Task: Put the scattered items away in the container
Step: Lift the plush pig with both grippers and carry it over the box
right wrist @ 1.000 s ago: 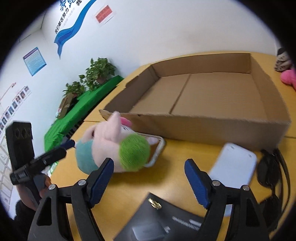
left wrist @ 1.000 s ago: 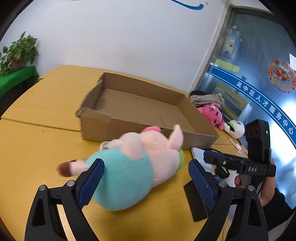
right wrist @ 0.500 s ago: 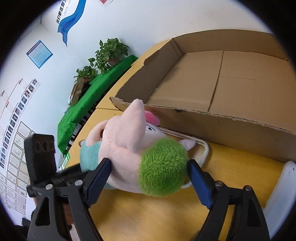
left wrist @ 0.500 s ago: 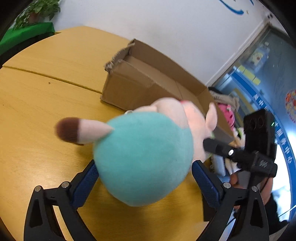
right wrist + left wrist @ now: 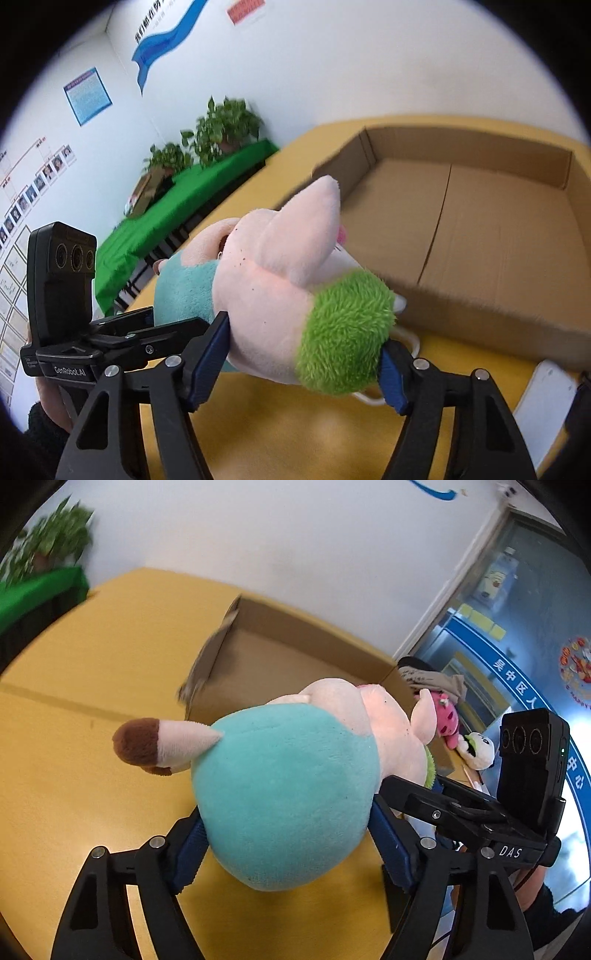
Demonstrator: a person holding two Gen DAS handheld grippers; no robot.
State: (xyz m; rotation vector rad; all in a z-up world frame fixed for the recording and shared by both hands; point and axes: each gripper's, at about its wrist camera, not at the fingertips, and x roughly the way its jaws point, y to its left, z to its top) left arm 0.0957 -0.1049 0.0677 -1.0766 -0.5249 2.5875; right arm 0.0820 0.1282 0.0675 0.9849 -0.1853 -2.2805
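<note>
Plush pig (image 5: pixel 288 797), pink with a teal body and a green fuzzy patch, up off the yellow table (image 5: pixel 74 738), gripped from both ends, just short of the near wall of the cardboard box (image 5: pixel 480 236). Teal rump clamped between the blue pads of the left gripper (image 5: pixel 288 845), jaws wide but just closed in onto the toy, pads pressed into the plush on either side. Green-and-pink head end pinched by the right gripper (image 5: pixel 303 354), jaws likewise just narrowed, pads sunk into the fabric. One brown-tipped leg (image 5: pixel 155 746) sticking out sideways over the table. Box open-topped and bare inside, standing toward the far edge of the table by the white wall. Beyond the box's far corner, a pink toy (image 5: pixel 447 720) and a white one (image 5: pixel 476 749) beside some crumpled cloth (image 5: pixel 432 675). White flat item (image 5: pixel 543 398) on the table near the box's front wall. Potted plants (image 5: pixel 221 129) on a green-covered bench off the table's far side.
</note>
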